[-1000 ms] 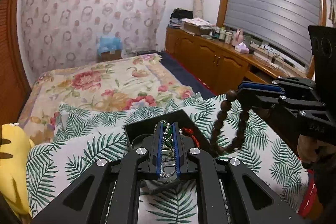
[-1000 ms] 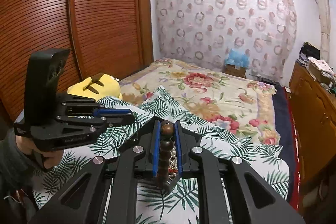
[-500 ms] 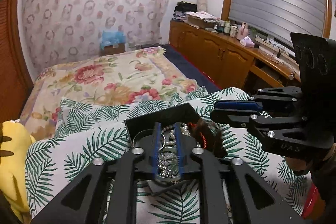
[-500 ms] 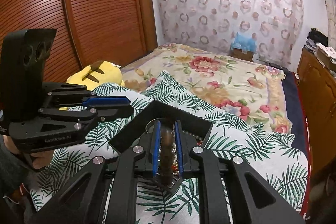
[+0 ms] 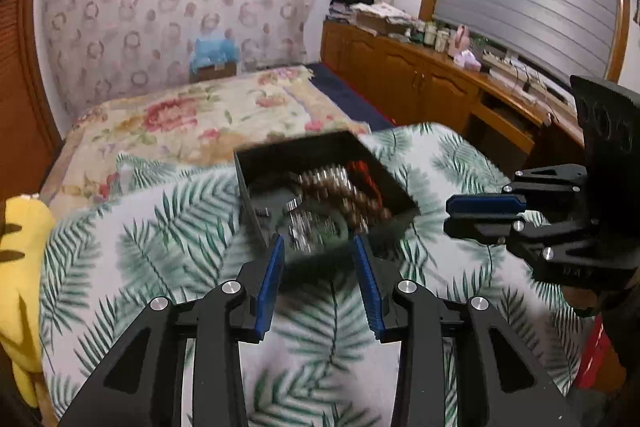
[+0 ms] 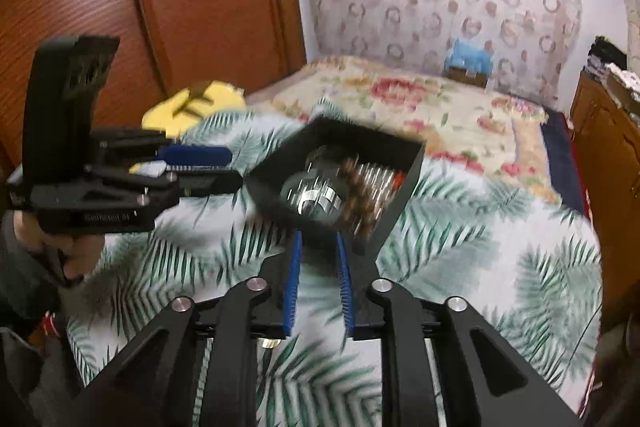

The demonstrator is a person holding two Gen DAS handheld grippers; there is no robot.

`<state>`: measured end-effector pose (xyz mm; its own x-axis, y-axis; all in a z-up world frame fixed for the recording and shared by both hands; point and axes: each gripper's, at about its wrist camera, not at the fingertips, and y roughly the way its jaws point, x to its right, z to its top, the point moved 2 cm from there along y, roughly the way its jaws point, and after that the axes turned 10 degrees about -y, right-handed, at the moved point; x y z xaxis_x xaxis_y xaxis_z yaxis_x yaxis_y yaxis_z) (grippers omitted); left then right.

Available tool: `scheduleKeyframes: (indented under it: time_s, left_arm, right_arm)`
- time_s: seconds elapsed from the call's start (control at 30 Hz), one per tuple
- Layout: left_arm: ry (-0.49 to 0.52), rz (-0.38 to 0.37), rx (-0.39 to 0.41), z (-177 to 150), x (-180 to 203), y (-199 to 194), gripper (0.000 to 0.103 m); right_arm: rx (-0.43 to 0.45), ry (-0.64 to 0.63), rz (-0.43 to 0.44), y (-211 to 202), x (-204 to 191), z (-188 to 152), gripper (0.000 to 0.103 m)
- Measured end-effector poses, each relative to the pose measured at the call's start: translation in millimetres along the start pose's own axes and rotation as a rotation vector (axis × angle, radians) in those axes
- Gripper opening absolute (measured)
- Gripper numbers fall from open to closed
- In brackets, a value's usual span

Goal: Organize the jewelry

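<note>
Both grippers have let go and drawn back from the black box since the earlier frames. Seen from the left wrist, the left gripper now has its blue fingers spread wide with nothing between them, where a second ago they were pressed together on a tangle of silver chain above the box; it sits just short of the black box's near corner. Inside the box lie the brown bead bracelet, a silvery heap and something red, all blurred by motion. To the right, the right gripper hovers beside the box, apart from it, with only a narrow gap showing between its fingers. From the right wrist, the right gripper is parted and empty; the wooden beads it pinched earlier now rest in the box beside a shiny round piece. The left gripper hangs at the box's left edge. Judging by this, the bracelet's drop is done, and both tools look free for whatever jewelry remains on the palm-leaf bedspread.
</note>
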<state>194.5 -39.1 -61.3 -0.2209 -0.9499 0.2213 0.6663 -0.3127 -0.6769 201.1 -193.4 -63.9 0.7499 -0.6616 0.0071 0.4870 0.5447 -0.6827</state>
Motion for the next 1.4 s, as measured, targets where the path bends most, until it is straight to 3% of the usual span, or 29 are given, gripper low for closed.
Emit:
scheduleKeyframes:
  time_s: [0.3,0.43,0.83,0.87,0.9,1.27,1.4]
  left_arm:
    - [-0.009,0.005,-0.071,-38,-4,2,0.038]
    - [-0.009,0.01,-0.091,-50,-3,3,0.041]
    - [0.004,-0.005,-0.139,-68,6,8,0.041]
    - [0.005,-0.006,-0.141,-68,8,9,0.041]
    - [0.005,-0.007,-0.144,-69,8,9,0.041]
    - [0.043,-0.059,-0.173,-77,34,14,0.042]
    - [0.083,-0.043,-0.184,-82,43,20,0.042]
  right_arm:
    - [-0.1,-0.037,0.048,19,-31,-29,0.026]
    - [-0.127,-0.059,0.053,25,-40,-37,0.038]
    - [-0.167,-0.123,0.003,41,-48,-47,0.038]
    - [-0.167,-0.131,-0.002,41,-49,-46,0.037]
    - [-0.165,-0.136,-0.006,41,-49,-47,0.028]
    - [-0.131,-0.038,-0.031,22,-24,-52,0.027]
    - [-0.11,-0.012,-0.056,10,-13,-52,0.027]
